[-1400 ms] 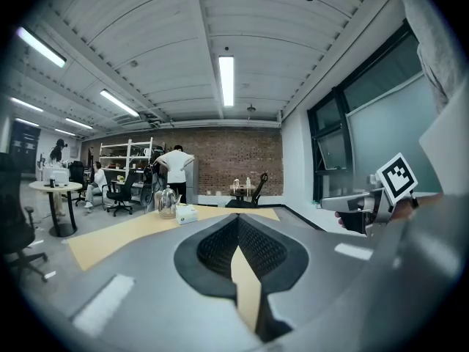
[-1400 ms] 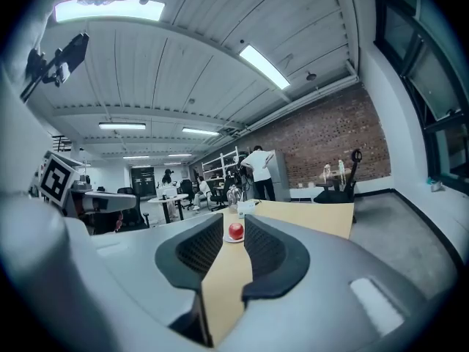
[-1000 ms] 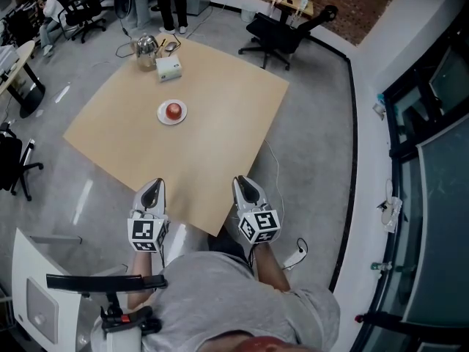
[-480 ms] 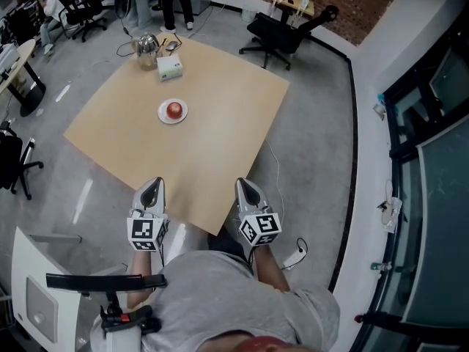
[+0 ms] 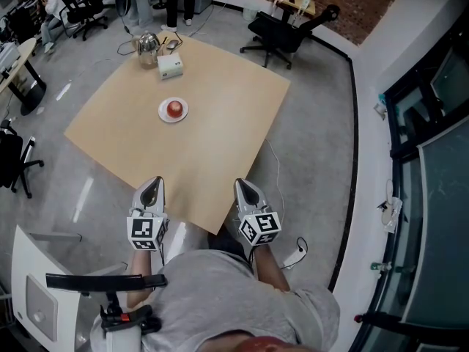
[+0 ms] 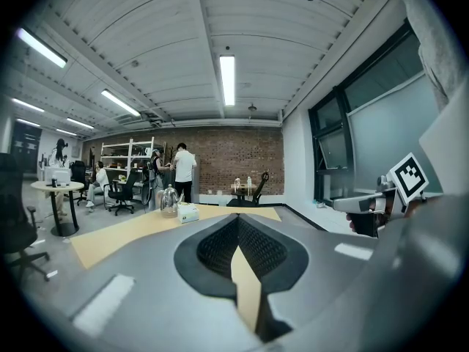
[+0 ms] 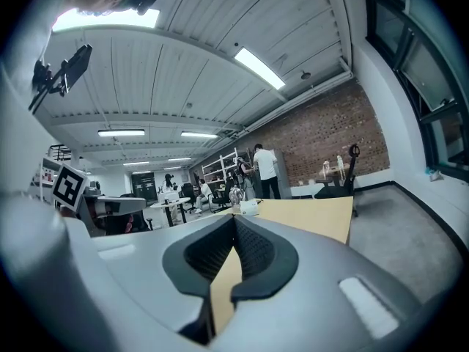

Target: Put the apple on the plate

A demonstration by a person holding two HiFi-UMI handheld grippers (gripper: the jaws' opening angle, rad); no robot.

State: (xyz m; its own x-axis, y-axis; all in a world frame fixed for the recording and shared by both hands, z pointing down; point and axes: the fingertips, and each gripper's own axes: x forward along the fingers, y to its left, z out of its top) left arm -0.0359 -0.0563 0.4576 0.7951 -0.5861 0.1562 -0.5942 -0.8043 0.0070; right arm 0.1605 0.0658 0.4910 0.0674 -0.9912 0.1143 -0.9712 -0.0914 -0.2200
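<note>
A red apple (image 5: 174, 108) rests on a small white plate (image 5: 163, 114) on the far left part of the tan table (image 5: 220, 130). Both grippers hang side by side over the table's near edge, well short of the plate. My left gripper (image 5: 152, 187) is shut with nothing in it; in its own view the dark pads (image 6: 220, 244) meet at the tip. My right gripper (image 5: 244, 186) is shut and empty too, pads (image 7: 253, 248) together. Neither gripper view shows the apple or the plate.
A metal kettle (image 5: 147, 44) and a white box (image 5: 170, 66) stand at the table's far corner. A black office chair (image 5: 282, 31) sits beyond the far right edge. People stand behind the far corner. A white machine (image 5: 37, 292) is at my left.
The grippers, apple and plate keep their places. Only a person standing beyond the table's far corner has shifted slightly.
</note>
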